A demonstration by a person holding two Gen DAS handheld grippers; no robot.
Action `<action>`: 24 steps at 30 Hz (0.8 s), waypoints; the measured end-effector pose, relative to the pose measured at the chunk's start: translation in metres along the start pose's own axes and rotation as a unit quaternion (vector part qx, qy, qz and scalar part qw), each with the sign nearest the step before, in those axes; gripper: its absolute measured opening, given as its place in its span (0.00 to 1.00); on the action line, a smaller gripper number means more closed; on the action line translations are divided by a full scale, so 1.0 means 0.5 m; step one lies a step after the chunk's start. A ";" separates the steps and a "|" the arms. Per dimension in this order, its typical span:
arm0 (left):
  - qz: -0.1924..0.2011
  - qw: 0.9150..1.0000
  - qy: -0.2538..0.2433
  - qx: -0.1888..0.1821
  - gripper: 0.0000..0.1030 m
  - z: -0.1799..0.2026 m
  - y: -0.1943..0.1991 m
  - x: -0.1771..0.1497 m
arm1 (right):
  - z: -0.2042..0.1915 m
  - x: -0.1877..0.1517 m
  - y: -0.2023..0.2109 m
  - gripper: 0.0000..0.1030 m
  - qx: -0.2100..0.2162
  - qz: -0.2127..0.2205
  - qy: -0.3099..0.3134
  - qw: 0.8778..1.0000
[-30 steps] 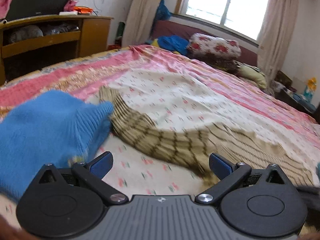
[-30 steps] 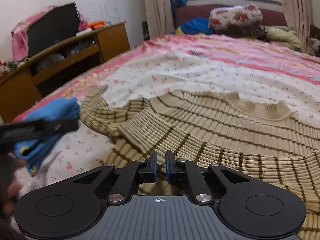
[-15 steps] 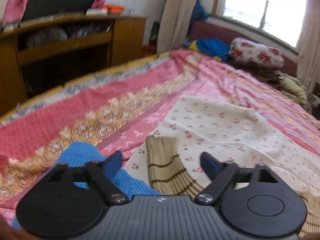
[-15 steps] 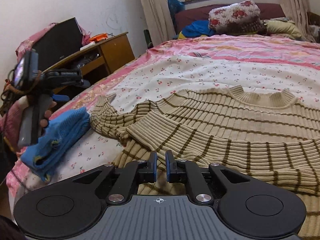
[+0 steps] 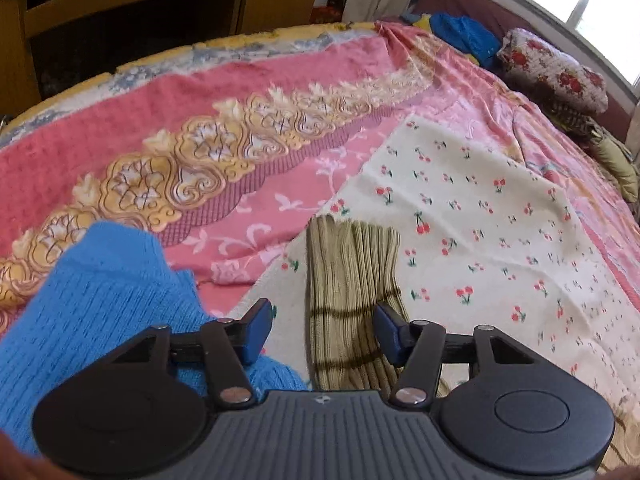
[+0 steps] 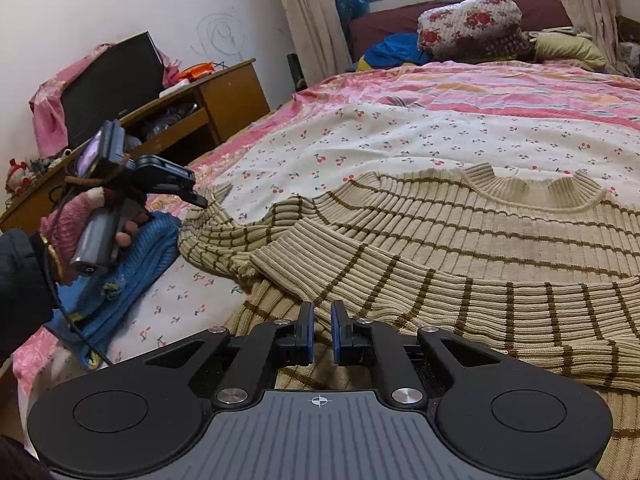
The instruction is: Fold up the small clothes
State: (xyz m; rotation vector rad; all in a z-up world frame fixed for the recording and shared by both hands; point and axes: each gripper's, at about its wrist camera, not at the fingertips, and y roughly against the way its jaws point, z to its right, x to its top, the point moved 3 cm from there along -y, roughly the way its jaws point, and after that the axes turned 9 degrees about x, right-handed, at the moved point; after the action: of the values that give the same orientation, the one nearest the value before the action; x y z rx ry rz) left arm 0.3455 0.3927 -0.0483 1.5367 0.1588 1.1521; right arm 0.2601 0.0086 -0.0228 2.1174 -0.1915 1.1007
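A tan sweater with brown stripes (image 6: 460, 240) lies flat on the bed, one sleeve folded across its body. Its other sleeve ends in a ribbed cuff (image 5: 352, 264) that points away from me. My left gripper (image 5: 323, 334) hovers over that cuff with its jaws closing. The cuff lies between the pads, and the left pad stands clear of it. In the right wrist view the left gripper (image 6: 176, 184) is held by a hand in a pink glove (image 6: 68, 224). My right gripper (image 6: 322, 332) is nearly shut at the sweater's lower edge, with tan knit in the narrow gap.
A folded blue knit (image 5: 100, 300) lies just left of the cuff, near the bed's edge. A cherry-print sheet (image 5: 480, 208) lies over a pink bedspread (image 5: 200, 92). A wooden cabinet (image 6: 224, 96) stands beyond the bed's left side. Pillows and bundles (image 6: 472, 24) sit under the window.
My left gripper has left the blue knit, swung over to the sleeve cuff and tilted down, its jaws narrowing from wide open. The right gripper has kept its place and its narrow gap.
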 end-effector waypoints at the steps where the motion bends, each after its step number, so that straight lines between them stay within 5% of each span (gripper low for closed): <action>1: 0.001 1.000 -0.001 0.002 0.51 0.003 -0.001 0.003 | -0.001 0.001 0.000 0.11 0.000 0.000 0.000 1.000; 2: 0.004 1.000 -0.004 0.007 0.44 0.005 -0.001 0.004 | -0.002 0.001 0.001 0.11 0.000 0.000 0.000 1.000; 4: 0.002 1.000 0.002 0.006 0.15 0.001 -0.002 0.007 | -0.002 0.001 0.002 0.11 0.001 0.000 -0.002 1.000; 13: 0.018 0.999 0.027 -0.043 0.12 0.000 0.048 0.005 | -0.005 0.008 0.038 0.11 0.001 0.021 -0.011 1.000; 19: 0.020 0.985 0.017 -0.168 0.09 0.043 0.174 -0.022 | 0.003 0.016 0.080 0.11 -0.005 0.042 -0.021 0.999; 24: 0.011 0.962 -0.057 -0.267 0.09 0.128 0.297 -0.103 | 0.004 0.014 0.122 0.11 -0.011 0.058 -0.023 0.998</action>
State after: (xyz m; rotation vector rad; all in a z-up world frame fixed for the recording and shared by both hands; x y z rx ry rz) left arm 0.2951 0.2652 0.0519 1.1183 -0.2323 1.0139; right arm 0.2391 -0.0356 0.0147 2.1355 -0.3505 1.1122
